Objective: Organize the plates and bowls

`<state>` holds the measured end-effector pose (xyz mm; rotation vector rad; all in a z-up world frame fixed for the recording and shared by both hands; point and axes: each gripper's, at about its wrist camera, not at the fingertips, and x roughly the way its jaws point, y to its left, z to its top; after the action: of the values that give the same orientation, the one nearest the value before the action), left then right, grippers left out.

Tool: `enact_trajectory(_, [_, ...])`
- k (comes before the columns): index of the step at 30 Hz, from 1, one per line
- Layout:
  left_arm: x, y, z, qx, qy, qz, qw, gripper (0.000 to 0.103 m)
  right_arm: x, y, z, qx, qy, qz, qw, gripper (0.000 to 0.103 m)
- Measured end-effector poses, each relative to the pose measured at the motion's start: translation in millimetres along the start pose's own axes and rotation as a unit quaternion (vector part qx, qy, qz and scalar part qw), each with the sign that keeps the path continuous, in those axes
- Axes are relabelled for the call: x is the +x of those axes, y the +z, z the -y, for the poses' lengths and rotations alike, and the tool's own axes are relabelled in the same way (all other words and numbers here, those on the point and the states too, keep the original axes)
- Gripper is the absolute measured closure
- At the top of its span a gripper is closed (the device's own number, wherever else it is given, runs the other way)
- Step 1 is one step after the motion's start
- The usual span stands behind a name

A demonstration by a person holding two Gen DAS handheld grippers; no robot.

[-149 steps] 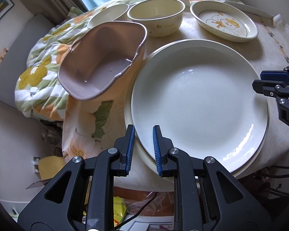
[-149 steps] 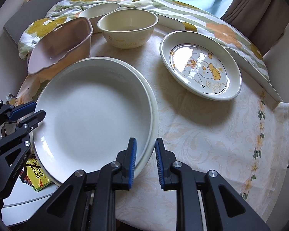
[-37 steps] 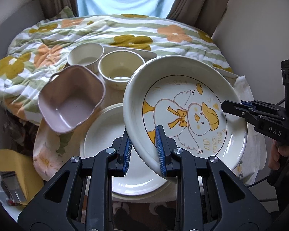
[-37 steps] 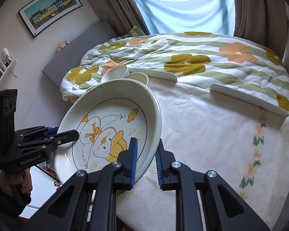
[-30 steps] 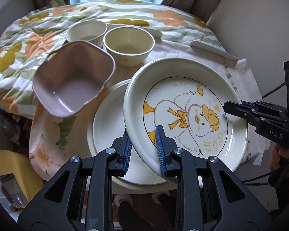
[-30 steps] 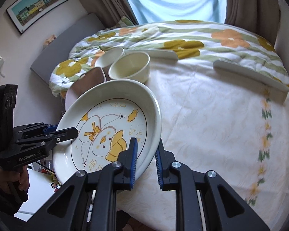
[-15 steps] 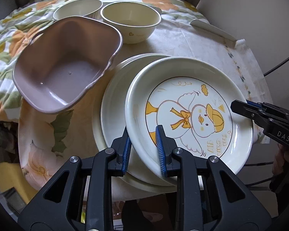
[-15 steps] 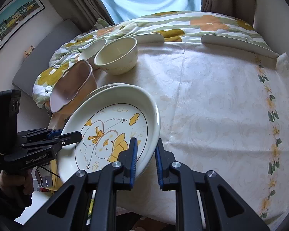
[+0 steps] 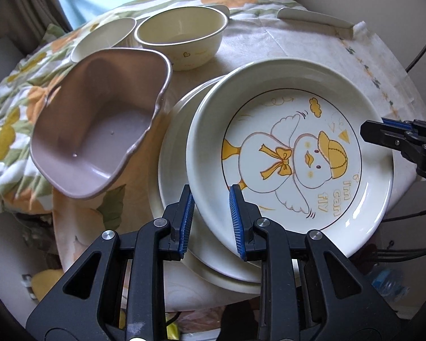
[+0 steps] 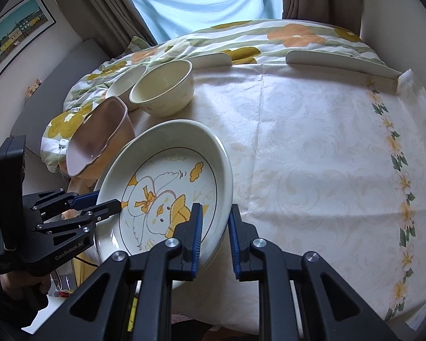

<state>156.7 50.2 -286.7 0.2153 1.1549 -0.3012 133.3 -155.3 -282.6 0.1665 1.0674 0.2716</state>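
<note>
Holding duck plate [image 9: 292,153] over the plain plate stack [image 9: 173,153] on the worktop [image 10: 312,142]: left gripper [image 9: 210,216] clamped on its near rim, right gripper [image 10: 215,234] clamped on the opposite rim. Plate sits off-centre, overhanging the stack. Risk: uneven release tips it off the edge; purple bowl [image 9: 99,133] also overhangs the worktop

Left claw [image 9: 210,211] and right claw [image 10: 215,228] both clamped, tilted steeply downward.
</note>
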Motion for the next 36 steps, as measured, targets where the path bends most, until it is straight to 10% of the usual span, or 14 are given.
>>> enact_trajectory(14, [-5,-4,16,0.056,0.071,0.011,0.9959,0.082,6,-1,-12,-0.024,-0.033,-0.003,0.999,0.087])
enact_trajectory(36, [-15,-10,14,0.039,0.086,0.013,0.9955,0.082,18,-2,-18,-0.041,-0.041,-0.016,0.998,0.087])
